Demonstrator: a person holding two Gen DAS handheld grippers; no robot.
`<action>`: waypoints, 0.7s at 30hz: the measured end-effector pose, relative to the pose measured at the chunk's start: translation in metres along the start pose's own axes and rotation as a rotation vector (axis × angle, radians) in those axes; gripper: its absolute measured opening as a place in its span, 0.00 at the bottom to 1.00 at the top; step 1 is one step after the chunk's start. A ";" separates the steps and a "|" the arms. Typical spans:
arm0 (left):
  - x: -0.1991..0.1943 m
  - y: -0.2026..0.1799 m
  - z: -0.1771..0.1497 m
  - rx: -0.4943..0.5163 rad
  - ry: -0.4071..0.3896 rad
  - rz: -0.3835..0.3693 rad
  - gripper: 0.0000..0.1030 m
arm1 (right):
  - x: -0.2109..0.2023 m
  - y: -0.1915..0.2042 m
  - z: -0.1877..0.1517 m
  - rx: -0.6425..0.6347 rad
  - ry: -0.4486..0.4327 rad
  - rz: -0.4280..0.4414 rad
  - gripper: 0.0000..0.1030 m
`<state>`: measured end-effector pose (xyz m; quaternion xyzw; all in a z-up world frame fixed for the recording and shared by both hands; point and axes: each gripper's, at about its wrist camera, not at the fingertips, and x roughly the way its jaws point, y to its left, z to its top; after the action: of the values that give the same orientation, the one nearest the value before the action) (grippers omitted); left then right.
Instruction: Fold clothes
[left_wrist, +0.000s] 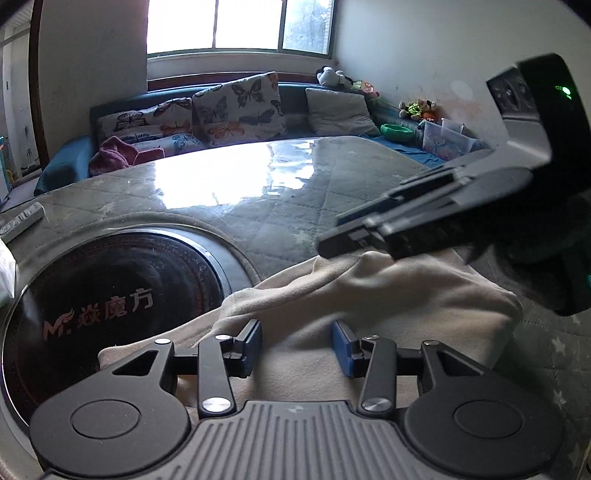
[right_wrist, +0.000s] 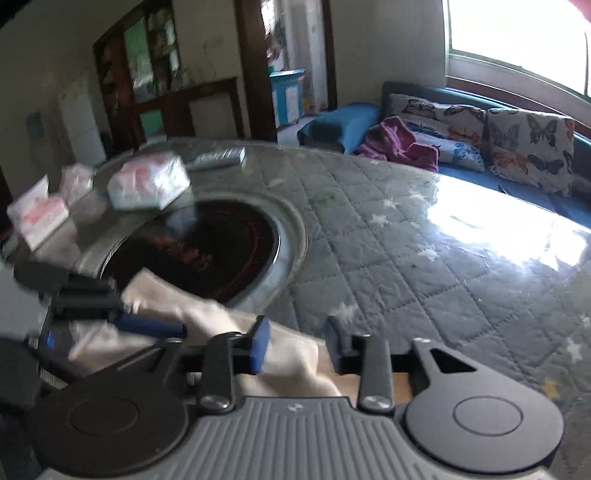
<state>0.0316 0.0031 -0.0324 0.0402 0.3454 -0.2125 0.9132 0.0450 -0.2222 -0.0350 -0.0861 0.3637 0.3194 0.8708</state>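
Observation:
A cream-coloured garment (left_wrist: 388, 295) lies bunched on the near part of the quilted grey table, partly over the round black cooktop. My left gripper (left_wrist: 297, 341) is open, its blue pads on either side of the cloth just above it. My right gripper (left_wrist: 354, 236) comes in from the right over the garment's far fold; in its own view (right_wrist: 299, 345) it is open with cloth (right_wrist: 288, 354) between and below the pads. The left gripper (right_wrist: 147, 325) shows at the left of the right wrist view, over the same cloth.
A round black cooktop (left_wrist: 122, 295) is set into the table (left_wrist: 277, 206). A remote (left_wrist: 22, 221) lies at the left edge; tissue packs (right_wrist: 147, 184) sit beyond the cooktop. A blue sofa with butterfly cushions (left_wrist: 236, 107) runs along the far side under a window.

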 end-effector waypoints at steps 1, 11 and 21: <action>0.000 -0.001 0.000 0.004 -0.001 0.001 0.44 | 0.001 0.000 -0.002 -0.008 0.023 0.001 0.33; -0.011 -0.009 0.009 0.019 -0.032 0.010 0.43 | 0.004 0.013 0.001 -0.080 -0.070 -0.030 0.04; 0.011 0.011 0.014 -0.105 0.033 0.019 0.40 | 0.020 -0.004 -0.008 0.003 -0.086 -0.027 0.19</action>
<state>0.0517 0.0063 -0.0296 -0.0011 0.3705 -0.1848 0.9103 0.0536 -0.2179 -0.0550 -0.0759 0.3254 0.3104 0.8900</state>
